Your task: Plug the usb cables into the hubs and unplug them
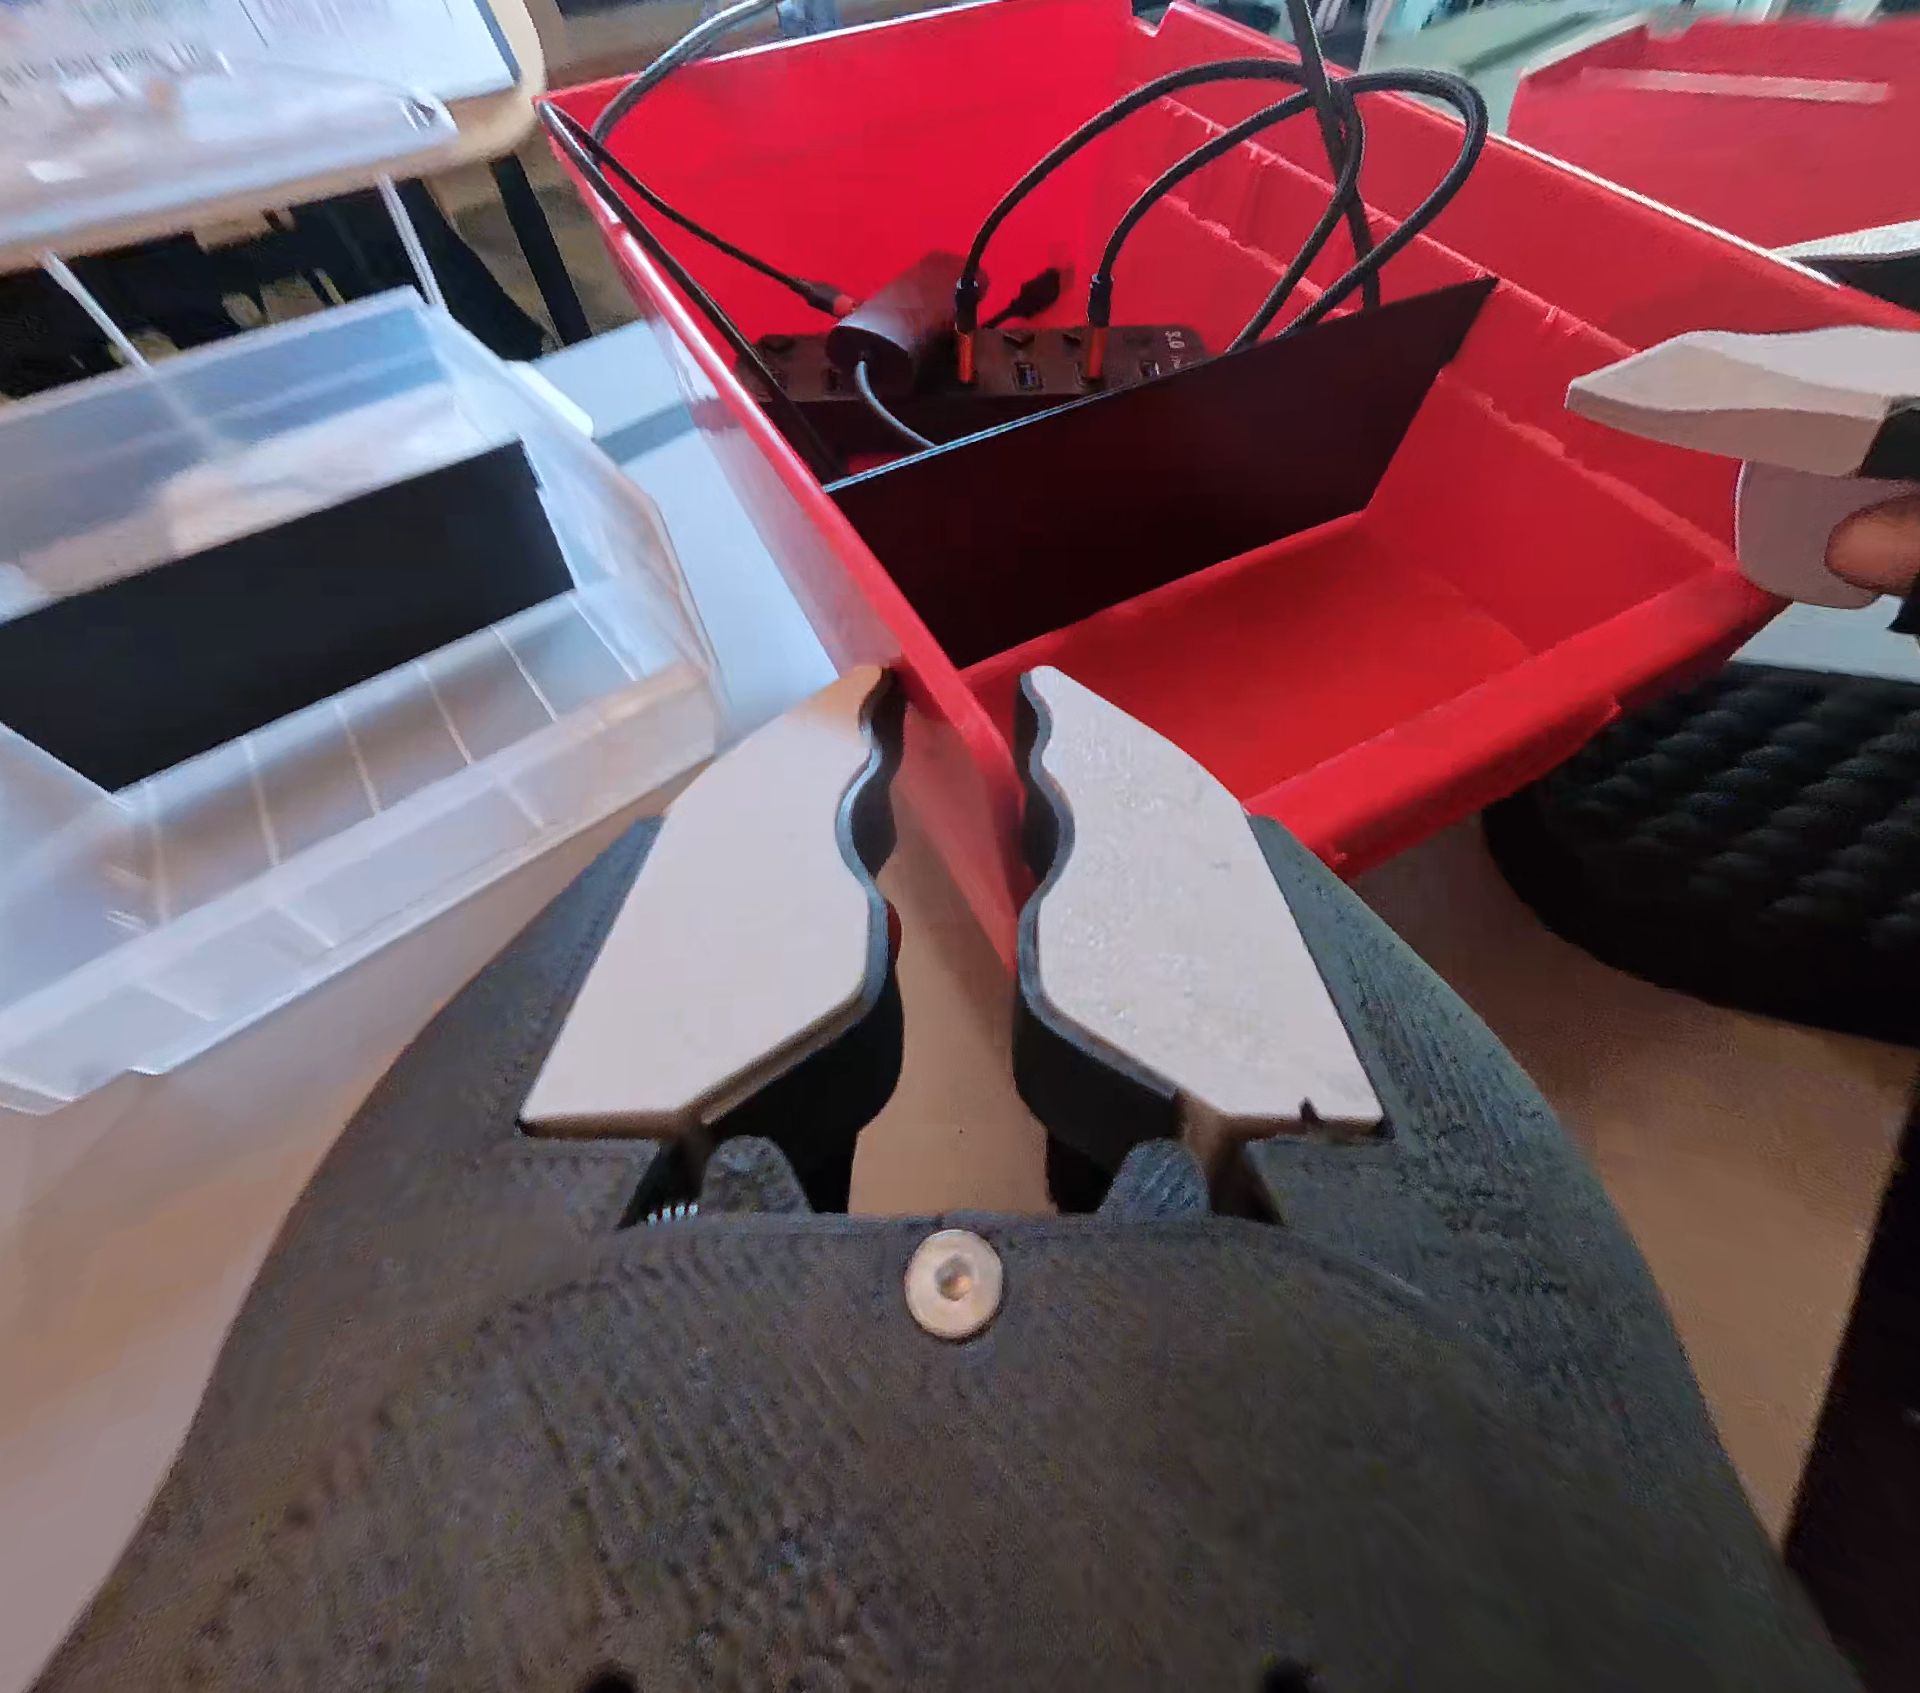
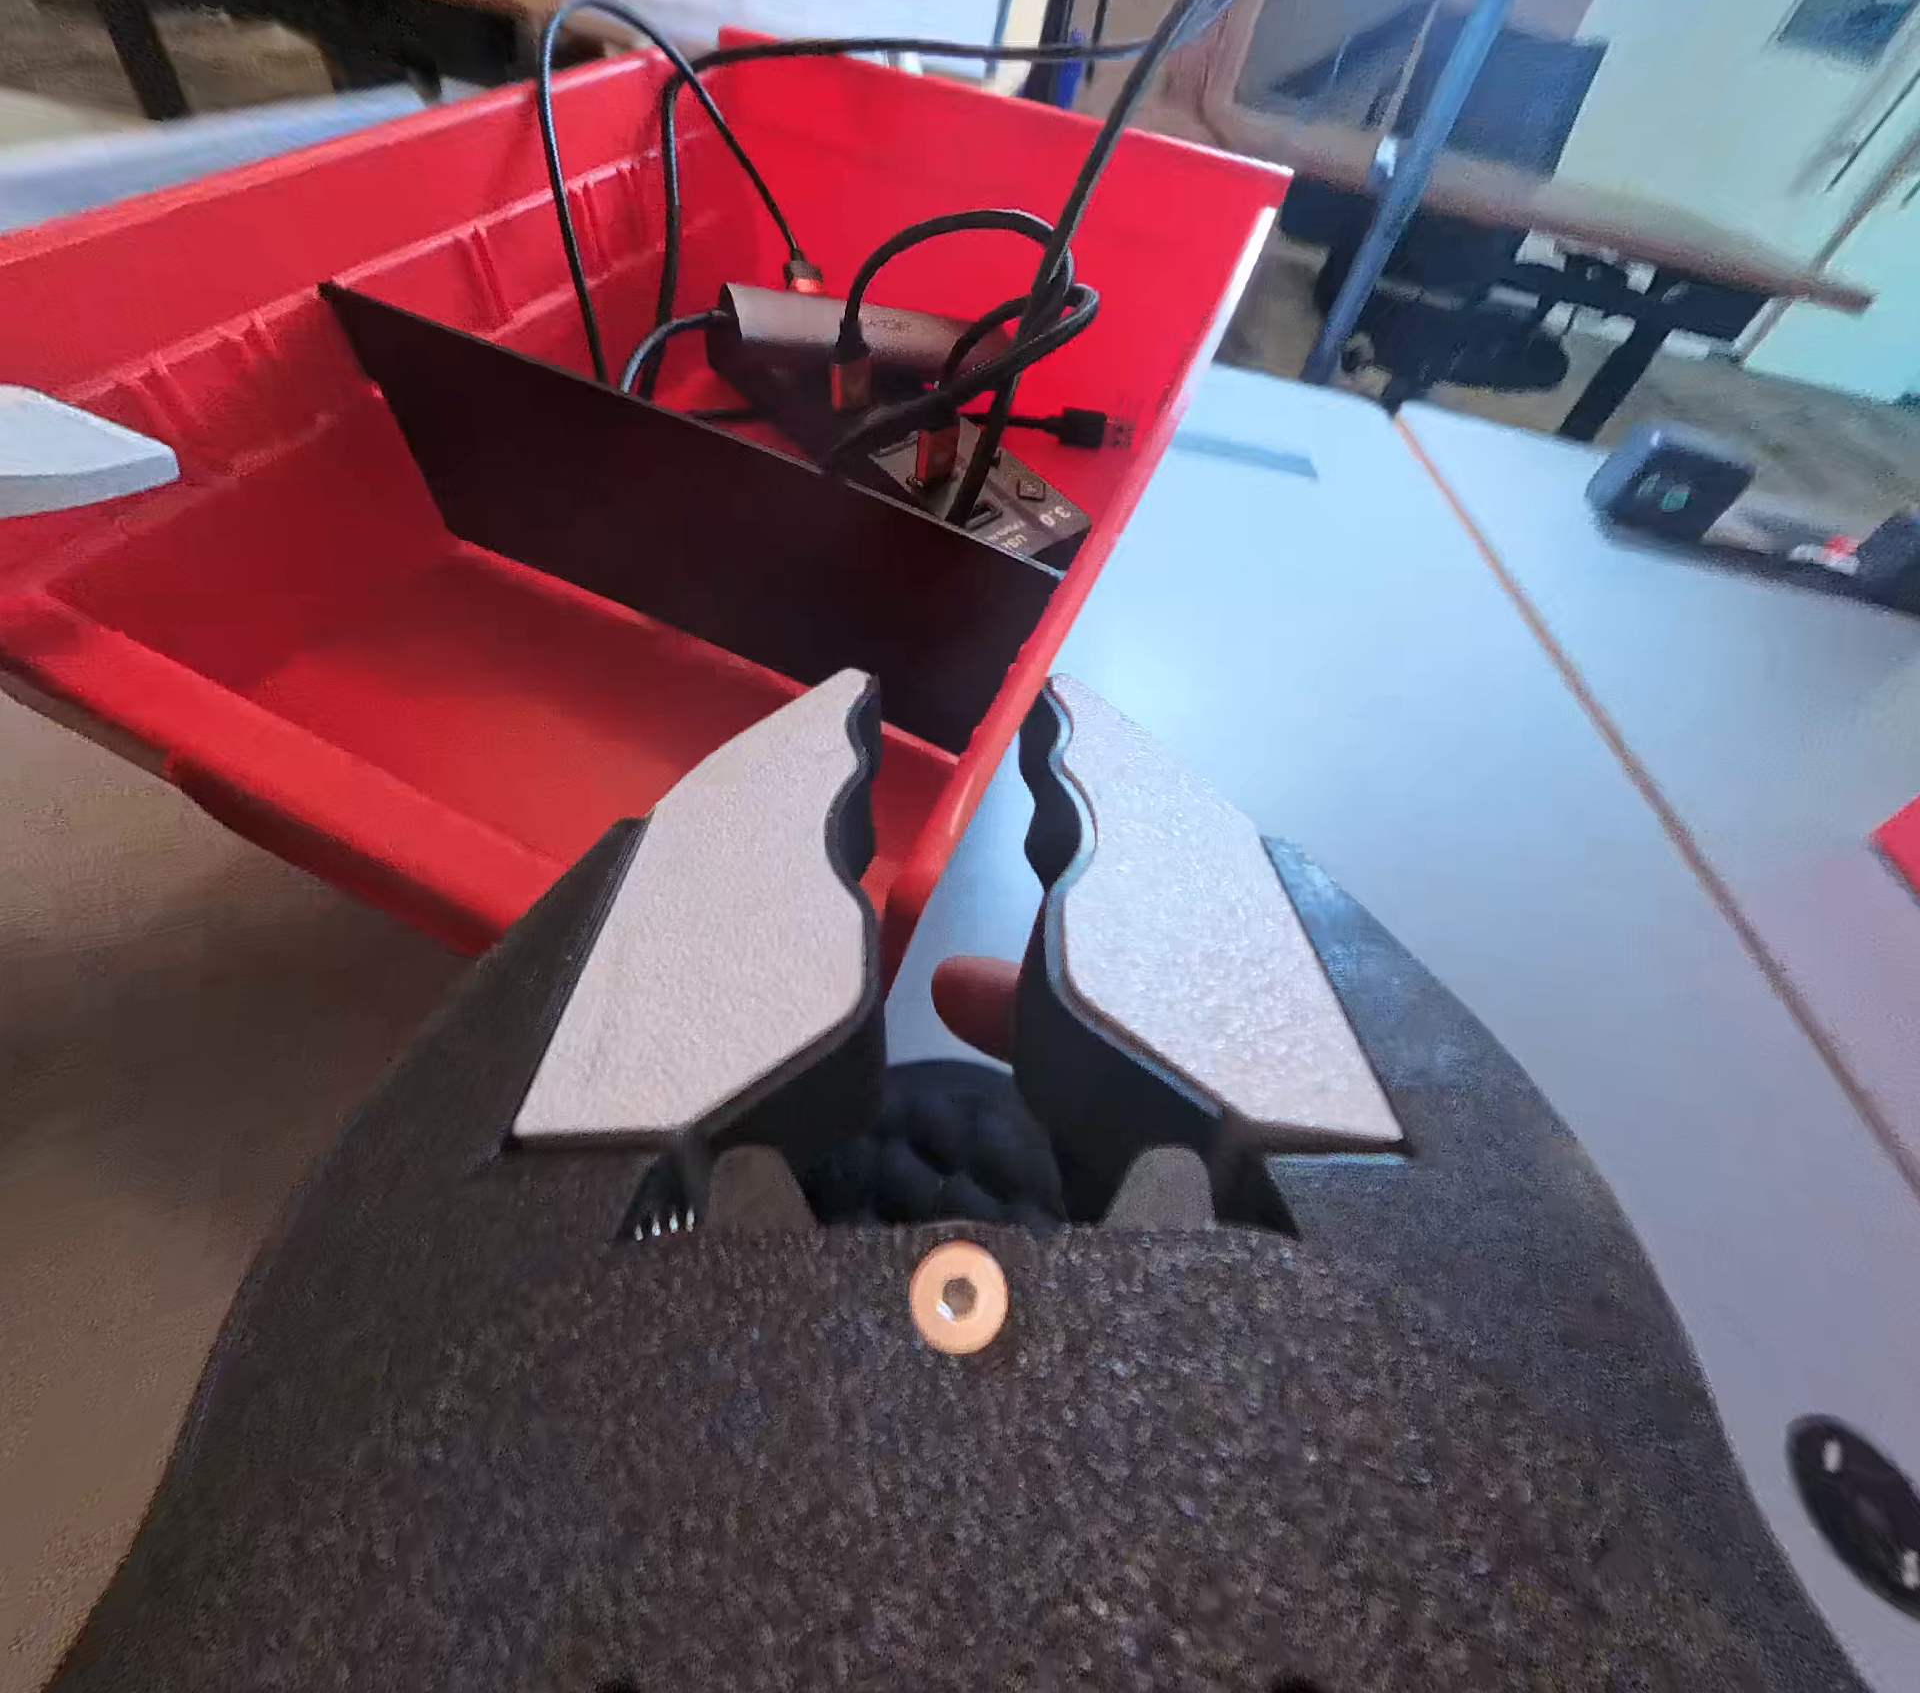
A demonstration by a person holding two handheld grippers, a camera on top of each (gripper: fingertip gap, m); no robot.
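1. The left tool straddles the red bin's near-left wall, jaws narrowly parted and seemingly closing on it; the right tool does likewise at the near-right corner.
2. The near compartment, at 12 o'clock from both tools, holds nothing.
3. Behind the black divider, the hub carries two cables; one plug lies loose at 1 o'clock. Judged so, plugging is partly done and unplugging remains.
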